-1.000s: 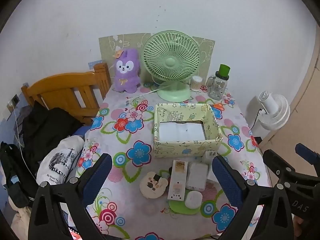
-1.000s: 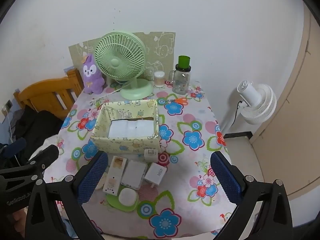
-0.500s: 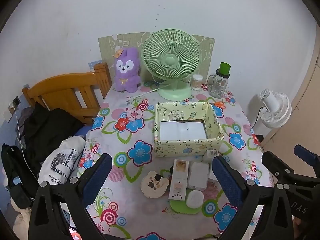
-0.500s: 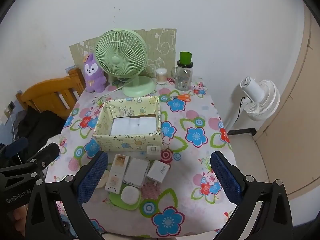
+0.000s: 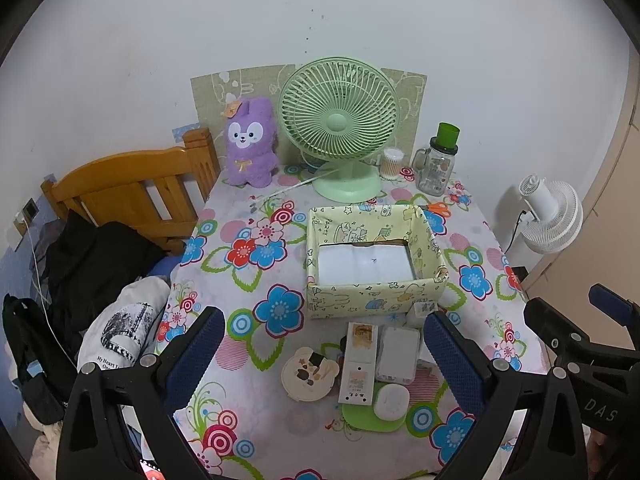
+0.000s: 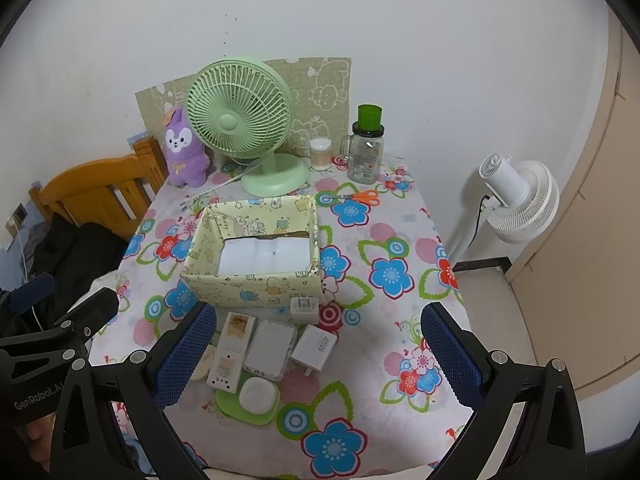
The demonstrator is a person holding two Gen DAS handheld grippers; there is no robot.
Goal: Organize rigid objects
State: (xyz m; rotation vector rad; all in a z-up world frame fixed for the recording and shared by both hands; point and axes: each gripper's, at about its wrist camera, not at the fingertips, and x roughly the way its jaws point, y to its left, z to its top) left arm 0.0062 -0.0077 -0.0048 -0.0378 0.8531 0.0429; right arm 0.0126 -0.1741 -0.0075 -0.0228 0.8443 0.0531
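A pale yellow patterned box (image 5: pixel 374 298) (image 6: pixel 248 288) stands open mid-table, a white sheet inside. In front of it lie small rigid things: a long white card box (image 5: pixel 357 360) (image 6: pixel 230 348), a clear flat case (image 5: pixel 396 354) (image 6: pixel 269 350), a white 45W charger (image 6: pixel 315 346), a small white plug cube (image 6: pixel 304 307), a round bear-shaped dish (image 5: pixel 309 372), and a white rounded case on a green pad (image 5: pixel 390 400) (image 6: pixel 258 395). My left gripper (image 5: pixel 320 364) and right gripper (image 6: pixel 316 360) are both open, empty, held above the table's near edge.
A green desk fan (image 5: pixel 340 120), purple plush (image 5: pixel 250 144), green-lidded jar (image 5: pixel 438 164), cotton swab tub (image 5: pixel 391 162) and orange scissors (image 6: pixel 360 197) stand at the back. A wooden bed frame with clothes (image 5: pixel 120 200) is left; a white floor fan (image 6: pixel 516 200) is right.
Both grippers have drawn back and up slightly, so the table looks a little farther away. Nothing on the table has moved.
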